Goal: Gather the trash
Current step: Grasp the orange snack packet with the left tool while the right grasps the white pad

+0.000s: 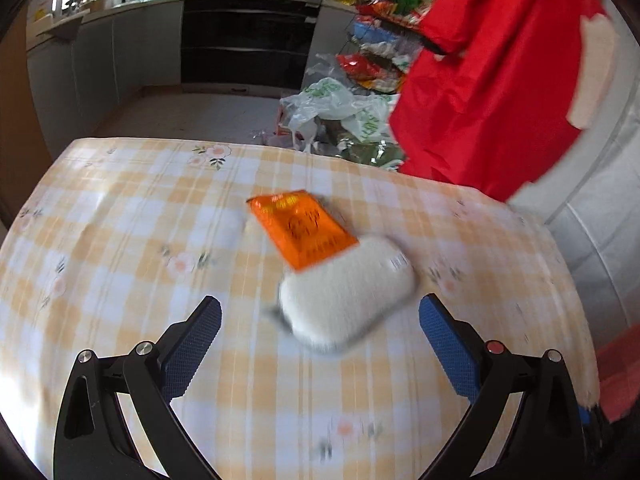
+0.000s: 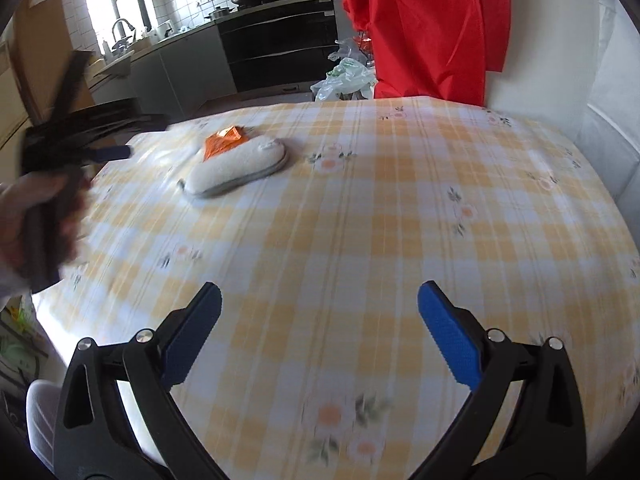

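Observation:
An orange snack wrapper (image 1: 304, 229) lies on the checked tablecloth (image 1: 120, 240), its near end tucked under a white fluffy insole-shaped pad (image 1: 346, 300). My left gripper (image 1: 320, 316) hovers open just short of the pad, blue pads wide apart, nothing held. In the right wrist view the wrapper (image 2: 224, 142) and the white pad (image 2: 236, 168) lie far off at the left of the table. My right gripper (image 2: 320, 312) is open over bare cloth. The left gripper (image 2: 96, 148) appears there blurred, held by a hand (image 2: 24, 216).
A red cloth (image 1: 496, 80) hangs at the table's far right edge, beside a white padded chair back (image 2: 608, 100). Plastic bags (image 1: 340, 108) and snack packets (image 1: 372, 68) pile up on the floor beyond. Kitchen counters and a black oven (image 1: 244, 36) stand behind.

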Demonstrator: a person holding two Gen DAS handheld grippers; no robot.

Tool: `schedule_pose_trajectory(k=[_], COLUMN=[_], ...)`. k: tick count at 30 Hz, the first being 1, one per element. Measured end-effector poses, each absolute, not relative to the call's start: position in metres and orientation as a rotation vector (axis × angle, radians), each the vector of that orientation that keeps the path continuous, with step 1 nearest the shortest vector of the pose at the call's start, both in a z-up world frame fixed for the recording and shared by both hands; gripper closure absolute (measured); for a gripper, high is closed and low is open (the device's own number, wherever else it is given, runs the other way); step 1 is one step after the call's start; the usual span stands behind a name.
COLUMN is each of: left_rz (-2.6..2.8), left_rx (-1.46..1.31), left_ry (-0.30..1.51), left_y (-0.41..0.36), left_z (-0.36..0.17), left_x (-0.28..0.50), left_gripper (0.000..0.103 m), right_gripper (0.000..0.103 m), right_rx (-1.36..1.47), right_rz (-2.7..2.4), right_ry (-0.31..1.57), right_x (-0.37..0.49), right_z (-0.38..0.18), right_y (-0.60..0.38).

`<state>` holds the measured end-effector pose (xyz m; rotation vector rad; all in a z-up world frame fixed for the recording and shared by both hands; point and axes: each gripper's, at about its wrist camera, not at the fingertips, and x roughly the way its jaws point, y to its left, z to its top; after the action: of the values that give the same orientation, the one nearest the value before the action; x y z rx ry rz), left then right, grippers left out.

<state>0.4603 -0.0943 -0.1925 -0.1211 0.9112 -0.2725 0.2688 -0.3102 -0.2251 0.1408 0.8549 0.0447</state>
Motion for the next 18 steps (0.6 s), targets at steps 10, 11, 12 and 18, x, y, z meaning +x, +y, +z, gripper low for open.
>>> schedule_pose_trajectory(k=[10,11,12,18], left_rz=[-0.122,-0.12,-0.112,-0.158], left_rx=[-0.222,-0.223,-0.227,-0.06], left_ry=[1.068,1.075,1.097,1.098], left_y=[-0.11,-0.11,-0.11,-0.122], left_z=[-0.255,-0.258,-0.263,-0.267], left_x=[0.602,0.606,0.614,0.612], left_gripper=[0.006,0.006,0.006,0.039], right_gripper=[0.006,0.006,0.006,0.006], right_rx=[0.144,0.156,0.163,0.202], right_rz=[0.061,0.064,0.063,0.082], right_ry=[0.862,0.863,0.865,0.91], right_x=[0.328,0.331,0.334,0.354], right_z=[-0.235,-0.235,-0.235,-0.247], right_y=[-0.316,-0.317,-0.317,-0.31])
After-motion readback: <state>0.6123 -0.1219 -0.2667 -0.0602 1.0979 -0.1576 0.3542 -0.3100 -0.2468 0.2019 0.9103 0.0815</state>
